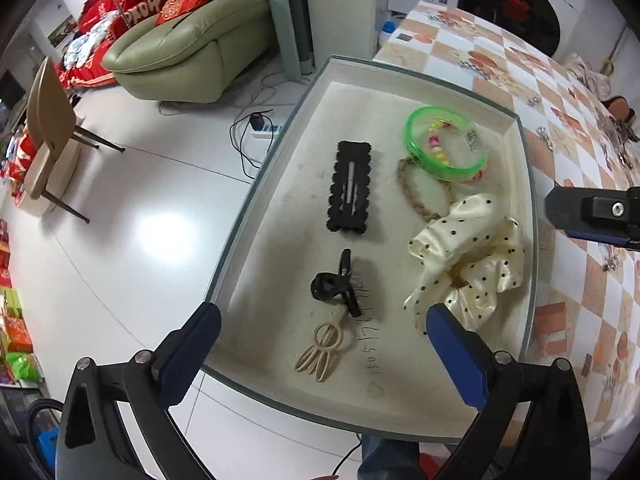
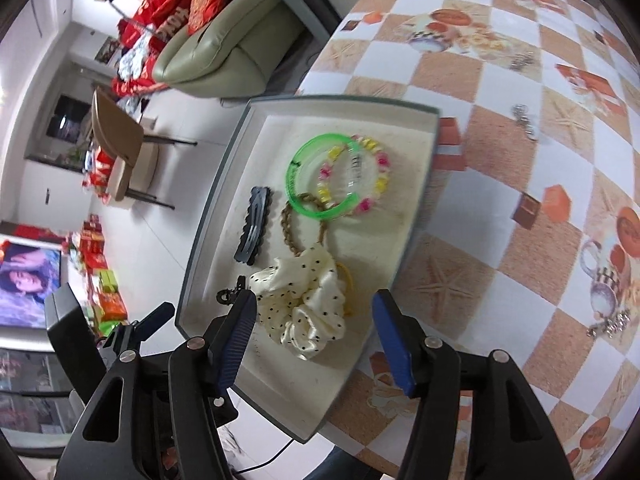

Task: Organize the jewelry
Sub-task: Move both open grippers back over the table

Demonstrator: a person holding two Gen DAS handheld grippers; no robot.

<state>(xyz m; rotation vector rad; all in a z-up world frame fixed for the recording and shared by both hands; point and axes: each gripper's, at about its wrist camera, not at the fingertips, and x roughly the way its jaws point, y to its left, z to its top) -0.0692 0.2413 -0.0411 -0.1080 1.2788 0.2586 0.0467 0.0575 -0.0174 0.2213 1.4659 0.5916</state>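
Observation:
A shallow cream tray (image 1: pixel 280 184) (image 2: pixel 404 240) lies at the table's corner. In it are a black scalloped hair clip (image 1: pixel 350 188) (image 2: pixel 254 226), a green bangle (image 1: pixel 444 146) (image 2: pixel 320 176) with a bead bracelet (image 2: pixel 378 178), a braided tan loop (image 1: pixel 412 196) (image 2: pixel 290 224), a cream polka-dot scrunchie (image 1: pixel 468 256) (image 2: pixel 308 304), a small black claw clip (image 1: pixel 336 284) (image 2: pixel 230 292) and a beige clip (image 1: pixel 324 346). My left gripper (image 1: pixel 322 334) hangs open above the two small clips, holding nothing. My right gripper (image 2: pixel 314 330) is open above the scrunchie, touching nothing.
The table (image 2: pixel 520 160) has a checkered orange-and-white cloth with small metal trinkets (image 2: pixel 524 118) scattered on it. The tray overhangs the table's edge above a white floor (image 1: pixel 140 220). A green sofa (image 1: pixel 192 40), a chair (image 1: pixel 48 136) and a power strip with cables (image 1: pixel 264 130) stand beyond.

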